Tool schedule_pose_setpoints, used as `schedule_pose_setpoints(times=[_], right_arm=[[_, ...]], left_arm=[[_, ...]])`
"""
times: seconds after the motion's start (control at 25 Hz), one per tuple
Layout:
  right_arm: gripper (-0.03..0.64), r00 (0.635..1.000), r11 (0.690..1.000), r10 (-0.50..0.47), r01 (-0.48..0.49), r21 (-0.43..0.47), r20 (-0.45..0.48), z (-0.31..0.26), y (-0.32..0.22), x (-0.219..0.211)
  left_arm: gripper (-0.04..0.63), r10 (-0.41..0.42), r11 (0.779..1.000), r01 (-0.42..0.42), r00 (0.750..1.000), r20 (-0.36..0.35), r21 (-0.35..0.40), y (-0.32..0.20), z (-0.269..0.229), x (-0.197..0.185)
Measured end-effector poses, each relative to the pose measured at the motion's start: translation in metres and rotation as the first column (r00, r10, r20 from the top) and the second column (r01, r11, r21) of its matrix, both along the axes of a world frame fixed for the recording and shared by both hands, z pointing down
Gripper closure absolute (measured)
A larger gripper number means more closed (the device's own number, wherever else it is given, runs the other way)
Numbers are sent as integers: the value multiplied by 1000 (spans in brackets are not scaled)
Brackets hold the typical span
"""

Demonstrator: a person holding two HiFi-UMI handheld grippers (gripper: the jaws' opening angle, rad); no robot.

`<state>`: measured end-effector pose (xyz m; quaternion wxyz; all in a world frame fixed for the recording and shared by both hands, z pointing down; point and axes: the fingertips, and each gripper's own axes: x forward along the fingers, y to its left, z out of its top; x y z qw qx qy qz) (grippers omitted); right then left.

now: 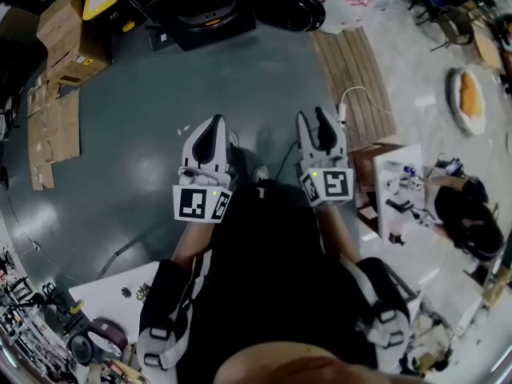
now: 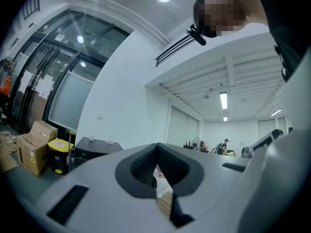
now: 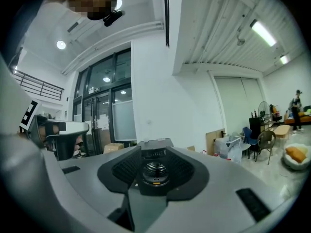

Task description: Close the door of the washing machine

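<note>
- Approach is the step in hand, as I read the head view. The washing machine (image 1: 200, 10) stands at the far side of the grey floor (image 1: 136, 118), well apart from both your tools. A dark round shape (image 1: 290, 6) just to its right is probably the open door. Your left hand-held gripper (image 1: 210, 138) has its jaws together and your right hand-held gripper (image 1: 320, 130) has them spread; neither holds anything. Only this view shows how much floor lies between you and the machine.
- Left gripper view: the pads meet at their tips with nothing between them. A dark cabinet (image 2: 95, 147), which I take for the machine, sits off to the left beside a yellow-lidded bin (image 2: 59, 154), so this tool is not lined up with it. No door shows here.
- Right gripper view: the jaws stand wide and empty, and they frame the machine's front and round drum opening (image 3: 154, 171) straight ahead, which no other view gives. Next, you need to close the distance, reach the door's outer face and swing it shut.
</note>
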<state>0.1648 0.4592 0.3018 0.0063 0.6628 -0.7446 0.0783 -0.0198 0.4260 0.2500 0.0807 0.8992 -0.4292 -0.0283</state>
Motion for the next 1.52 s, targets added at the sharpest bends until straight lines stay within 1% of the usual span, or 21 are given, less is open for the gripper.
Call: schedule_pose_setpoints(times=[0.16,0.28,0.48,0.6,0.72,0.88,1.08,1.2,1.32,1.52], right_arm=[[477,1000,1000,12,-12,-10,-1,7,-35,20],[476,1000,999,31,-31,-10,-1,13,-66,35],[477,997,997,72,-73,-22,-16,19,-135,57],[477,995,995,94,-95,-28,-26,18,-180,70],[477,993,993,113,-114,-38,-31,16,-224,86],[477,988,988,151,-153,-37,-35,14,-279,104],[477,983,981,175,-178,-75,-52,25,-315,124],[477,981,976,188,-192,-101,-50,38,-334,144],[477,978,967,202,-207,-145,-47,59,-351,168],[479,983,963,169,-180,-198,-71,88,-388,211]], left_arm=[[591,7,1000,-7,1000,-3,-15,-35,7,18],[591,37,999,-37,999,-3,-19,-71,14,35],[591,101,995,-101,995,-17,-25,-154,20,65],[591,145,989,-145,989,-15,-13,-207,13,87],[591,187,982,-188,982,-26,-2,-255,3,108],[591,235,972,-235,972,-26,18,-313,-5,127],[591,262,965,-262,965,-34,-3,-348,-1,140],[591,278,960,-279,960,-35,-25,-366,6,156],[591,286,957,-287,958,-32,-35,-381,9,175],[591,286,957,-287,958,-20,-35,-410,11,214]])
